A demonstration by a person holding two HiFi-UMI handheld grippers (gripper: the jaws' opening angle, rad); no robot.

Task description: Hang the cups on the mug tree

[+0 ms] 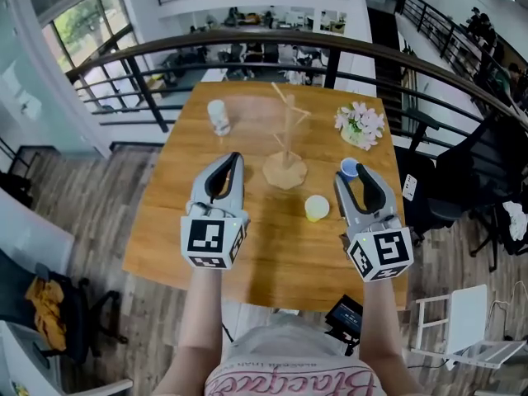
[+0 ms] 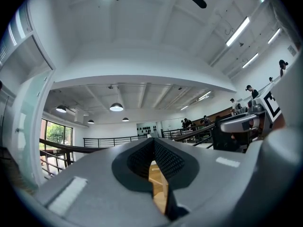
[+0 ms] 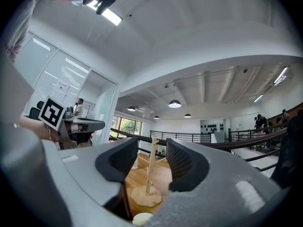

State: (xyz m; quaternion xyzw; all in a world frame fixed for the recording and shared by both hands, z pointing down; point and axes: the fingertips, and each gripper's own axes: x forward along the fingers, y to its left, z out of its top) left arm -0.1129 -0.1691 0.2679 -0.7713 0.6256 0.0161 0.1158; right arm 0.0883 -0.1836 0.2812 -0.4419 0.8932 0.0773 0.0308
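Flowers (image 1: 360, 124) stand near the pale wooden mug tree (image 1: 285, 151) on the surface (image 1: 247, 254); left tongs (image 2: 152, 141) together, right tongs (image 3: 152, 145) apart.

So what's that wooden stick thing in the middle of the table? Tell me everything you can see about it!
That is the mug tree. It looks like pale wood, with a round flat base, one thin post standing straight up, and several thin pegs slanting out from the post. It stands on the wooden table, a little past the middle. Every peg is bare and no cup hangs on it. Only the table touches it. A yellow cup sits close to its base but apart from it.
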